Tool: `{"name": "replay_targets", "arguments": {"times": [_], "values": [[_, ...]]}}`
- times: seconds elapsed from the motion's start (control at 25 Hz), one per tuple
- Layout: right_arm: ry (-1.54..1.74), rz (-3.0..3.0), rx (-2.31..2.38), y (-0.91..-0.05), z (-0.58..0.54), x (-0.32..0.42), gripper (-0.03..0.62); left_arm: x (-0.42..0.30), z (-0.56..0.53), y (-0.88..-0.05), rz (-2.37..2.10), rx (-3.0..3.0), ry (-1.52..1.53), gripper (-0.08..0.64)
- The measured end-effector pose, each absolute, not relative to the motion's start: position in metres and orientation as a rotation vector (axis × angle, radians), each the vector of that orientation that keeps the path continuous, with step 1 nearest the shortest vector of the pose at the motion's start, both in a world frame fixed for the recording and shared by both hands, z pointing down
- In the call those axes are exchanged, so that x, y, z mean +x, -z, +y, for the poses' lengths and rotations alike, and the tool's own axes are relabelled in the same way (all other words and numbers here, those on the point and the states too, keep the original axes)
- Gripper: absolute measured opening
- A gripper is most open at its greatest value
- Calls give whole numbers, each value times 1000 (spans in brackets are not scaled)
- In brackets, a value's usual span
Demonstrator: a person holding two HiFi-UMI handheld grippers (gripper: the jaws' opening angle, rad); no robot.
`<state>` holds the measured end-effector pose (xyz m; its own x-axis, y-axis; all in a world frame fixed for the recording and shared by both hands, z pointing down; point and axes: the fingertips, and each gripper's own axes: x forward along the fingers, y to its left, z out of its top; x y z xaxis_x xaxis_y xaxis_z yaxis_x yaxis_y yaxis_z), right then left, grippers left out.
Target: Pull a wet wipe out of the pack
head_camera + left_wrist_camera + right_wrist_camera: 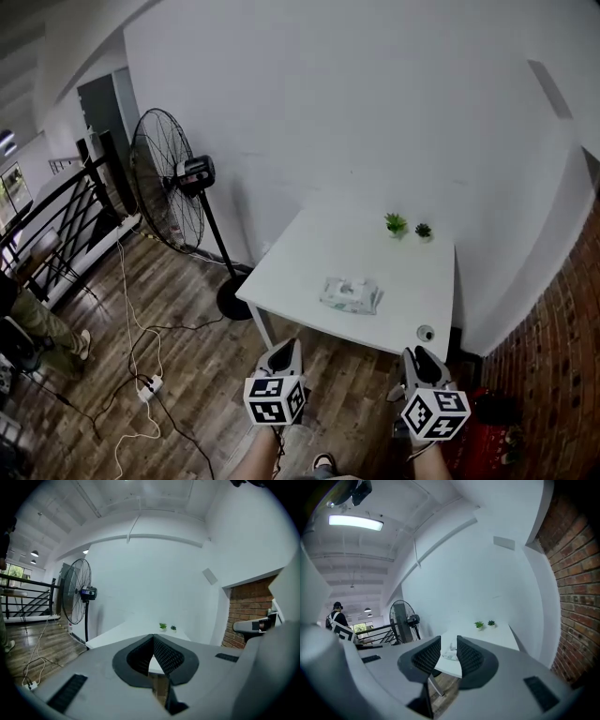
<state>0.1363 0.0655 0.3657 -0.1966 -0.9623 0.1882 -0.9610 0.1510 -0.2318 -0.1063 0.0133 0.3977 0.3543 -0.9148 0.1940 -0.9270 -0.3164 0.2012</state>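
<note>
The wet wipe pack [351, 294] lies flat near the middle of the white table [281, 281], and both grippers are held in front of the table's near edge, well apart from the pack, so I judge that the task is not yet begun. The left gripper [153, 639] has its jaws together at the tips, with nothing between them. The right gripper [448, 641] has its jaws a little apart and empty, and the pack is seen through the gap, far behind. From this height I cannot tell whether the flap of the pack is open or whether a wipe already sticks out. The main risk, I think, is that the pack is light and nothing holds it. If one gripper pulls a wipe upward alone, the whole pack may rise or slide over the smooth table instead of giving the wipe. A pull that is too deep may also bring several wipes together. A small round object [426, 333] sits near the front right corner, close to the path of the right gripper, and could be knocked. Two small potted plants [409, 226] at the far edge seem safe.
</note>
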Motion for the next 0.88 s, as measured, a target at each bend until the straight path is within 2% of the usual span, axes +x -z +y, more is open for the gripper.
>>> {"name": "replay_targets", "arguments": {"times": [0.88], "values": [[550, 2401, -2011, -393, -62, 126, 104, -123, -117, -439, -1617, 2265, -110, 5]]}}
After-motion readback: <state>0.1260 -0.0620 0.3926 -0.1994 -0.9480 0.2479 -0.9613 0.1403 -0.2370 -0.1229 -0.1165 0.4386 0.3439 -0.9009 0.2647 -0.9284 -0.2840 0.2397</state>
